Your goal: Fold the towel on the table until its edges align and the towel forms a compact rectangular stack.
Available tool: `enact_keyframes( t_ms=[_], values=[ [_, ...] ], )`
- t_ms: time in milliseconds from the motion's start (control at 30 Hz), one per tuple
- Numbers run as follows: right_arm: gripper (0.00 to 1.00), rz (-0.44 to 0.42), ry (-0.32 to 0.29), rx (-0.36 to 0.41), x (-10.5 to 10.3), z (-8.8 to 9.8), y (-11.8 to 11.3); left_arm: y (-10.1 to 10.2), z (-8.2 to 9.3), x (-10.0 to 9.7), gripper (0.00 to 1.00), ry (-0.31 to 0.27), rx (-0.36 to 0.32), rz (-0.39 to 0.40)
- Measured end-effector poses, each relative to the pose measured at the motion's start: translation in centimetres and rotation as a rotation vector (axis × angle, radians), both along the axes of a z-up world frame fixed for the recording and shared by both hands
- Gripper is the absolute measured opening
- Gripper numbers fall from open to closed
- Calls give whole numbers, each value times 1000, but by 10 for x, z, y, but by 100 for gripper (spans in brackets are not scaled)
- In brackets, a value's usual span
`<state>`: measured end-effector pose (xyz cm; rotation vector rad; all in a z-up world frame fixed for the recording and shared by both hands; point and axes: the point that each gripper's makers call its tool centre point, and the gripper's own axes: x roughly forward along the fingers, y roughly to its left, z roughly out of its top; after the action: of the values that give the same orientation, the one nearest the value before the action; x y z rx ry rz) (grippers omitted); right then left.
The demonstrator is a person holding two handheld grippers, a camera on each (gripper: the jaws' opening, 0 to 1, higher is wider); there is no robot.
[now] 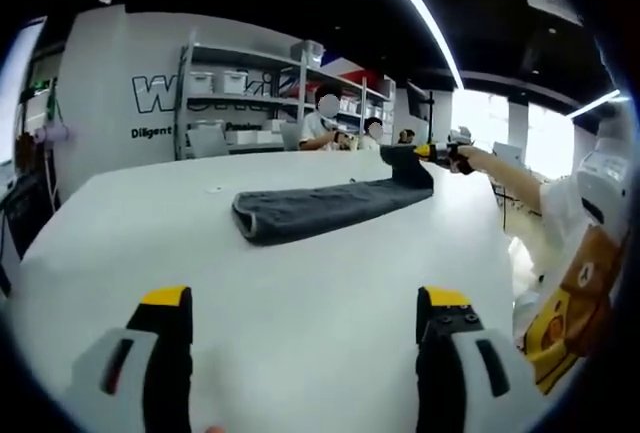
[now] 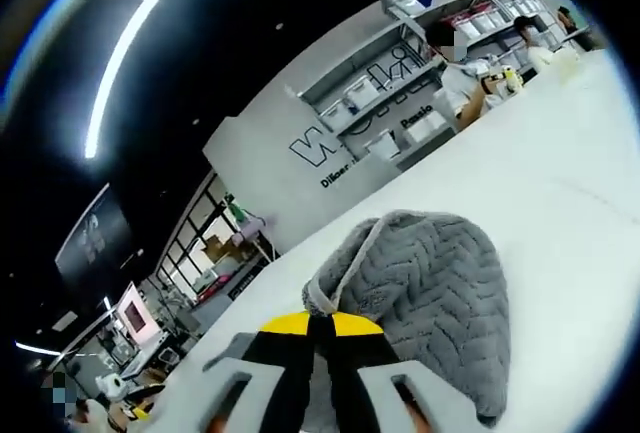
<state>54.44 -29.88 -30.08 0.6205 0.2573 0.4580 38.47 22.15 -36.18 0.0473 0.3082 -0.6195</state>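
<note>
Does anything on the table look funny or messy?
Nothing is spilled or broken. The grey towel lies in a long folded strip on the white table, and one end is lifted off the table, pinched in the right gripper. The left gripper is open over bare table.

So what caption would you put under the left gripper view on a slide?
Open left gripper hovers over the white table while the right gripper lifts one end of the grey towel.

I'm in a lab-like workroom. Behind my white table (image 1: 300, 283) stand metal shelves (image 1: 250, 93) of storage bins, beside a lettered wall (image 1: 120, 93), under strip lights (image 1: 415, 13).
</note>
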Motion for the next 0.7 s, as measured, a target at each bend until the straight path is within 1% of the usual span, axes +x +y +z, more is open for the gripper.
enact_keyframes(
  t_ms=[267, 367, 500, 567, 700],
  values=[
    [5, 43, 7, 0, -8, -6, 33, 4, -1, -1, 98, 2, -5, -2],
    [5, 52, 16, -1, -10, -11, 39, 3, -1, -2, 98, 6, -2, -12],
    [5, 67, 29, 12, -12, -17, 49, 4, 1, -3, 98, 2, -2, -18],
    [5, 75, 32, 25, -11, -17, 52, 5, 2, -3, 98, -1, -3, -19],
    [5, 92, 30, 52, -15, -14, 66, 7, 4, -3, 98, -4, -7, -18]
  ],
)
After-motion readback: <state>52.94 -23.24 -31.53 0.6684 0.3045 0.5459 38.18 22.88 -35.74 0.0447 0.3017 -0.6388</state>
